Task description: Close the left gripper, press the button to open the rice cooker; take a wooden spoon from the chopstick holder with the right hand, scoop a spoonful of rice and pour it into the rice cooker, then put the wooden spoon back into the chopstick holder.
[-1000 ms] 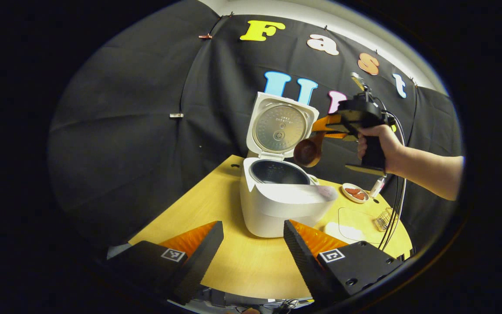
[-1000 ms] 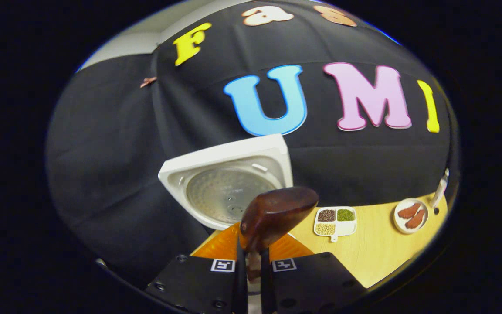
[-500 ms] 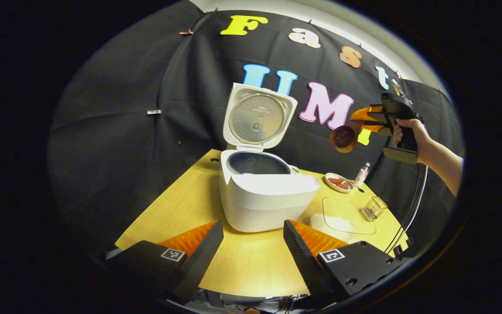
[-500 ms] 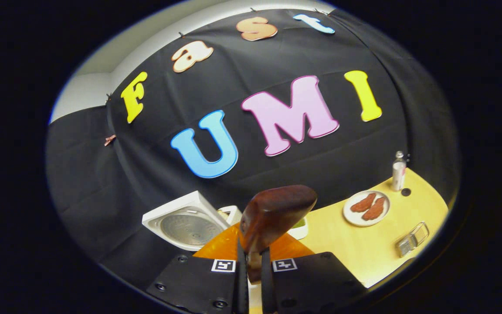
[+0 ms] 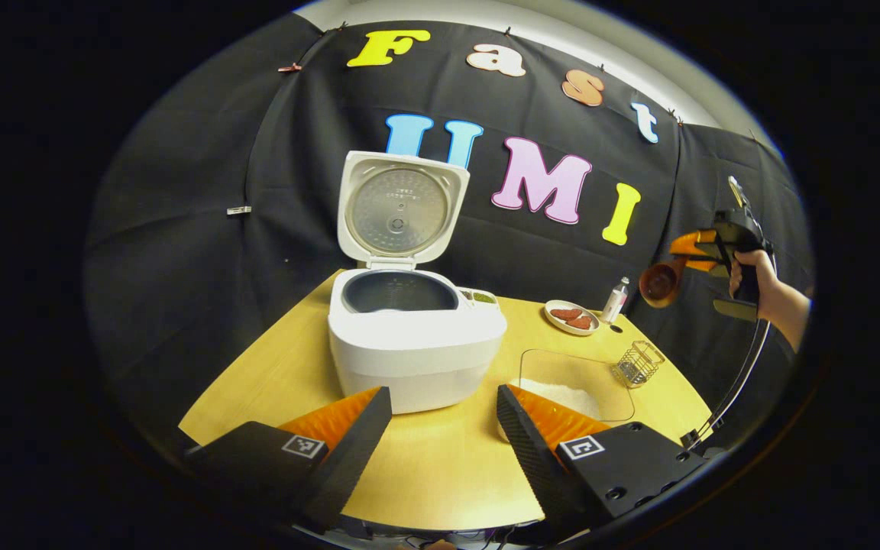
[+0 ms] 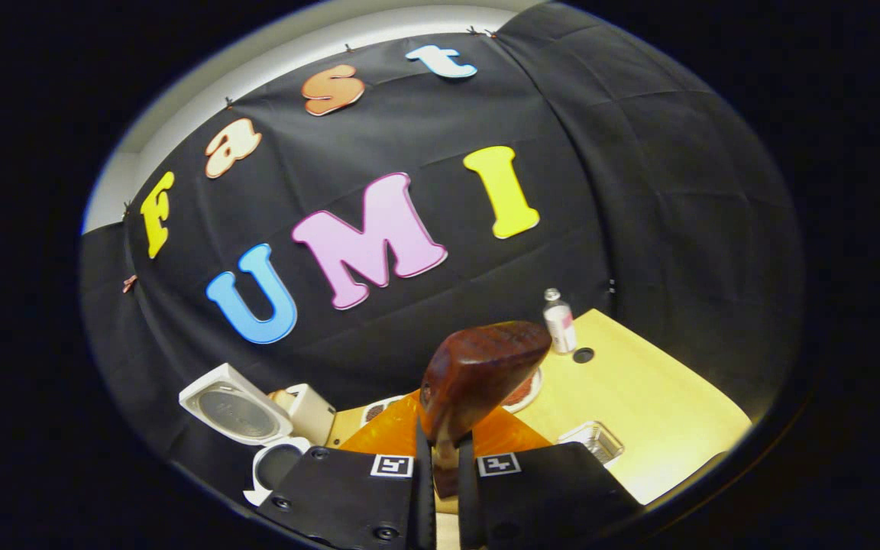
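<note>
The white rice cooker (image 5: 415, 344) stands open on the wooden table, its lid (image 5: 398, 210) upright and its dark pot showing. My left gripper (image 5: 444, 397) hangs open in front of it with nothing between the fingers. Far right in the left gripper view, a hand holds my right gripper (image 5: 688, 256) in the air, shut on the wooden spoon (image 5: 658, 283). In the right gripper view the spoon (image 6: 482, 370) sticks up from the shut right gripper (image 6: 441, 458), bowl tilted. The wire chopstick holder (image 5: 637, 363) stands below the spoon, beside the clear rice tray (image 5: 574, 382). The cooker (image 6: 237, 412) lies lower left.
A small plate of red food (image 5: 571, 315) and a little bottle (image 5: 616, 299) sit at the table's far right; the bottle (image 6: 560, 321) is next to a hole in the tabletop. A divided dish (image 5: 478, 296) peeks from behind the cooker. Black cloth walls surround the table.
The right gripper has carried the spoon from above the cooker's pot away to the right and lower, above the chopstick holder side. The left gripper stays open; its view has shifted right.
</note>
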Action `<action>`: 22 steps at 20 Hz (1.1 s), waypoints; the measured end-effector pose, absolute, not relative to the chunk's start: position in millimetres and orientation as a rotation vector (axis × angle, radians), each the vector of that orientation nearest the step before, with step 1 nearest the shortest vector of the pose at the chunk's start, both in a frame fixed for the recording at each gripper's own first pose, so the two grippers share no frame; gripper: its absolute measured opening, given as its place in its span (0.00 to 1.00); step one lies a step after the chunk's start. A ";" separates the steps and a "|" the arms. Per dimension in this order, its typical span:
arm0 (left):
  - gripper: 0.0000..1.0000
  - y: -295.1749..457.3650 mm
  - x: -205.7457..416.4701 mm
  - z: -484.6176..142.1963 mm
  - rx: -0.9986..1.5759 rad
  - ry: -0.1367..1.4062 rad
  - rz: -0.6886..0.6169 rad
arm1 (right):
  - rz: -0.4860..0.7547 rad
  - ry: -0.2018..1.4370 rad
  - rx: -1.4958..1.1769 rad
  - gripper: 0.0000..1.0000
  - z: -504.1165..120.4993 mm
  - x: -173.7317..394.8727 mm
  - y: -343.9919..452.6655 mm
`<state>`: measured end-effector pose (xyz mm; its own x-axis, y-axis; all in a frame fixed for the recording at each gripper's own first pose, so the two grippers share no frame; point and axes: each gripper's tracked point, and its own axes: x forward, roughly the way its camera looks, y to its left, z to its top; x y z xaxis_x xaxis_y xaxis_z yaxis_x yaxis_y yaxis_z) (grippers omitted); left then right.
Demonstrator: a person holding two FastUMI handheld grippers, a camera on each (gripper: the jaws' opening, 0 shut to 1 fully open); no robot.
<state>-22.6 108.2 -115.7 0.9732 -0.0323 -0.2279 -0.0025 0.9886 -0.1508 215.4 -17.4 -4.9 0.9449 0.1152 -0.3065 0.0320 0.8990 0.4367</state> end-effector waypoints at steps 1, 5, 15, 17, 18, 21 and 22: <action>0.96 97.7 -17.2 -111.0 -0.150 0.230 -0.013 | 0.023 0.347 0.453 0.16 -16.2 216.4 -33.5; 0.96 62.5 -0.1 -94.6 -0.147 0.217 0.003 | -0.029 0.407 0.446 0.16 -63.5 229.8 -81.9; 0.96 21.2 19.3 -66.6 -0.228 0.207 0.098 | -0.061 0.556 0.417 0.16 -165.5 255.8 -118.4; 0.96 26.5 22.8 -60.2 -0.239 0.195 0.134 | -0.070 0.576 0.401 0.16 -183.3 255.1 -117.7; 0.96 29.0 24.4 -59.3 -0.237 0.191 0.149 | -0.072 0.590 0.396 0.16 -189.6 253.0 -116.6; 0.96 36.2 26.7 -64.5 -0.238 0.207 0.179 | -0.081 0.639 0.376 0.16 -214.5 252.9 -115.0; 0.96 36.5 26.3 -65.8 -0.243 0.210 0.184 | -0.089 0.651 0.369 0.17 -220.5 252.5 -115.5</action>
<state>26.3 36.5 -65.8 0.9615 0.1543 -0.2272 -0.2048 0.9540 -0.2188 252.5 -115.5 -220.5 0.7944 0.0336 -0.6064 0.1951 0.9314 0.3072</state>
